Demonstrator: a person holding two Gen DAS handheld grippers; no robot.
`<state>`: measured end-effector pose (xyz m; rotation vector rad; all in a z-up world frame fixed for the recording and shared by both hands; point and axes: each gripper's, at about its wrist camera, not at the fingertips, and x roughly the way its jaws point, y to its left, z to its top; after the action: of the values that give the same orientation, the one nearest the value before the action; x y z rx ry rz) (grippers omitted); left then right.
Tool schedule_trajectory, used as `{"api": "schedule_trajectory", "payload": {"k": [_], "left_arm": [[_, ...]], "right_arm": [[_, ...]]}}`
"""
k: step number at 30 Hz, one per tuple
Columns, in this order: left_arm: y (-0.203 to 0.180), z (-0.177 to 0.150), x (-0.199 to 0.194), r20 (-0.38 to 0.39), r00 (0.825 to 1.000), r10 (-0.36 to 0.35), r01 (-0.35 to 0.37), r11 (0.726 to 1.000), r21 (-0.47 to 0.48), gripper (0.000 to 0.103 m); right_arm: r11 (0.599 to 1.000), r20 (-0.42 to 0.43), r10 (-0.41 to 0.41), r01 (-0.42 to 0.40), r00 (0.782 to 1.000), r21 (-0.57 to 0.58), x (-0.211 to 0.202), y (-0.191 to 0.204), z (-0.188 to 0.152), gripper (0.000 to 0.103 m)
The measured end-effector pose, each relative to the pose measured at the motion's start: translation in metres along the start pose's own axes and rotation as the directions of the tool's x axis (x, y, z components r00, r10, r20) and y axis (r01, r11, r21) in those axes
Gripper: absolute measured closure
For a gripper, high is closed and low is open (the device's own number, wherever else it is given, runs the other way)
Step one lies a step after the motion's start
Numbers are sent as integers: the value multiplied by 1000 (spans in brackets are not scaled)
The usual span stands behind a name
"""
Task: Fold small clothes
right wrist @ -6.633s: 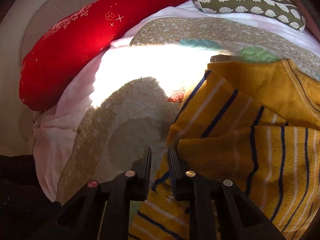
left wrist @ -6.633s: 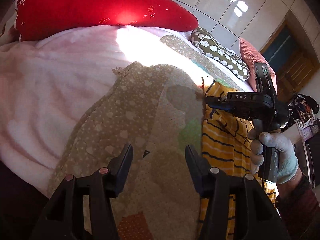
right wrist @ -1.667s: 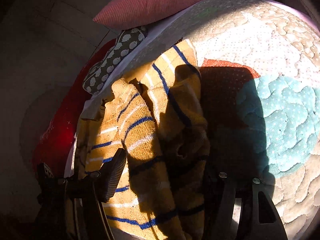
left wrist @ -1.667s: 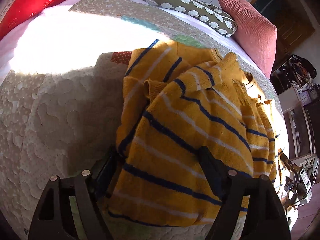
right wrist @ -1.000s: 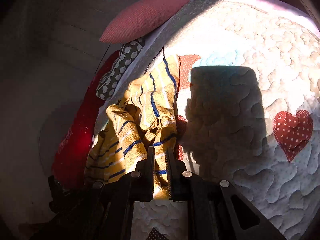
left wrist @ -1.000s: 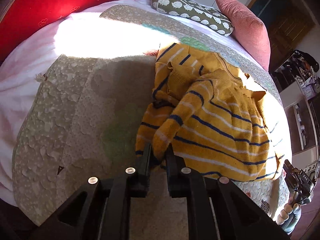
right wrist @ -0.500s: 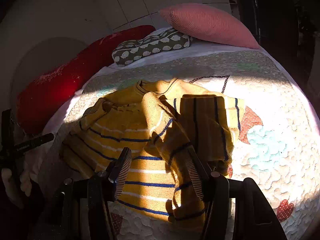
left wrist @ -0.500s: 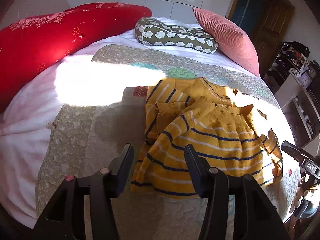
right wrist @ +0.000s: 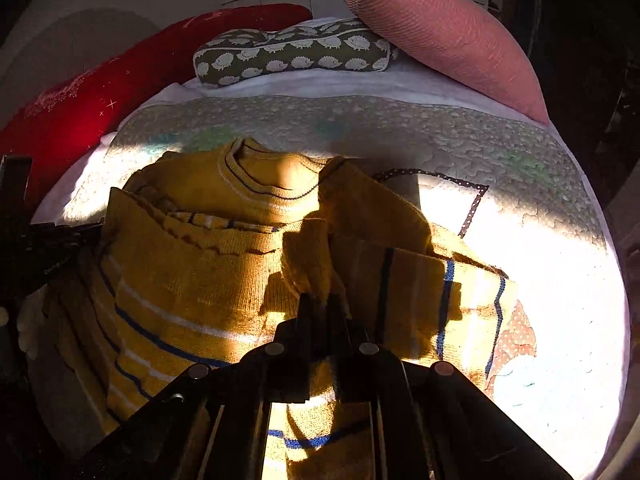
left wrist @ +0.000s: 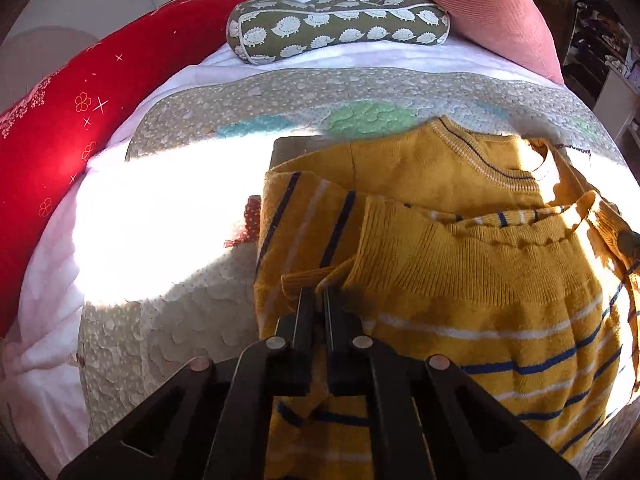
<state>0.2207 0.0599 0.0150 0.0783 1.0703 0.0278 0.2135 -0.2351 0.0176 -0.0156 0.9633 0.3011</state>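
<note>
A mustard-yellow knitted sweater (left wrist: pixel 460 272) with navy and white stripes lies crumpled on the quilt, collar at the far side. Its ribbed hem is doubled up across the chest. My left gripper (left wrist: pixel 316 300) is closing its jaws on a ribbed fold at the sweater's left side, and the knit is pinched between the pads. In the right wrist view the same sweater (right wrist: pixel 192 280) fills the middle. There my right gripper (right wrist: pixel 322 304) is closing its jaws on a raised ribbed fold near the right sleeve, with knit squeezed between them.
The quilt (left wrist: pixel 180 320) covers a bed, and a pale pink blanket (left wrist: pixel 40 320) hangs at its left edge. A long red bolster (left wrist: pixel 60 128), a green hedgehog-print pillow (left wrist: pixel 336 28) and a pink cushion (left wrist: pixel 480 4) line the far side. Cluttered shelves (left wrist: pixel 600 52) stand at the right.
Half a second ago both grippers stood open above the sweater's near edge. Both have since moved in closer over the sweater and closed on folds of its knit.
</note>
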Motion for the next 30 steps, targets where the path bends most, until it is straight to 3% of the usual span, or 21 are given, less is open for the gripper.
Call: {"api": "schedule_trajectory", "payload": {"k": [2, 4, 9, 11, 14, 16, 20, 22, 24, 30], "left_arm": [[10, 12, 1, 6, 1000, -20, 21, 998, -65, 103], [15, 22, 8, 8, 1000, 12, -11, 995, -95, 103], [21, 19, 37, -41, 997, 64, -68, 990, -125, 103], [25, 16, 37, -23, 999, 44, -47, 988, -144, 103], [38, 13, 27, -1, 1000, -21, 20, 981, -194, 101], [44, 9, 17, 14, 999, -31, 34, 978, -207, 94], [47, -5, -19, 78, 997, -11, 26, 980, -195, 68], [45, -16, -42, 116, 993, 9, 13, 983, -183, 55], [38, -31, -65, 149, 989, 23, 2, 986, -165, 45], [-4, -87, -121, 227, 967, 116, -90, 988, -123, 34]], "right_arm": [[998, 27, 11, -13, 1000, 58, -3, -19, 12, 96], [992, 40, 17, -22, 999, 126, 0, -40, 19, 99], [973, -5, -22, 22, 1000, 230, 32, -76, 10, 99], [966, -8, -47, 48, 999, 256, 39, -83, 3, 99], [947, 7, -19, 16, 1000, 321, 39, -97, 0, 99], [942, 15, -4, -1, 1000, 336, 34, -102, 1, 99], [915, 105, 0, -42, 994, 401, -6, -114, -9, 93], [885, 164, 26, -99, 986, 456, -31, -122, -28, 70], [849, 217, 61, -165, 974, 501, -54, -127, -55, 57], [764, 315, 146, -309, 938, 566, -91, -110, -150, 56]]}}
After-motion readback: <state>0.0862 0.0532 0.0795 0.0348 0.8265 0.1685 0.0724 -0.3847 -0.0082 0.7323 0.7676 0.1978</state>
